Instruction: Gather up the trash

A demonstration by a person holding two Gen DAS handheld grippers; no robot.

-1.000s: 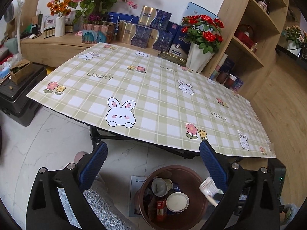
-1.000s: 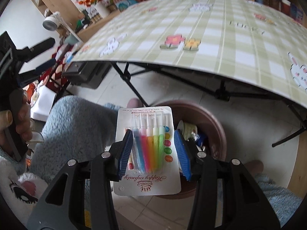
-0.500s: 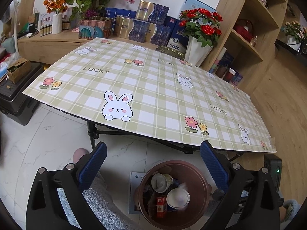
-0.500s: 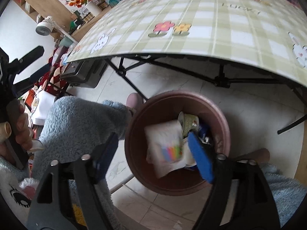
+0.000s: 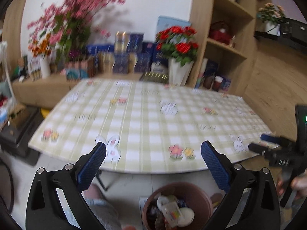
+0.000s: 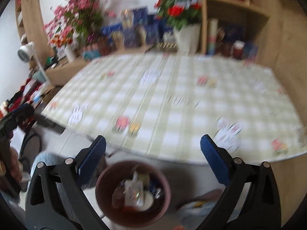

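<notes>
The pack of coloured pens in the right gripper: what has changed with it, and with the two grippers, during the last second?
The right gripper let go of the pen pack, which dropped into the brown bin and now lies on the other trash. Its jaws, shut on the pack before, stand wide open. Both cameras have tilted up from the bin toward the table. The left gripper stayed open and empty; the tabletop stayed bare.

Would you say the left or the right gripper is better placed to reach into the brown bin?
Right, marginally: both the right gripper and left gripper are open and empty, but the brown bin shows fuller in the right view.
</notes>
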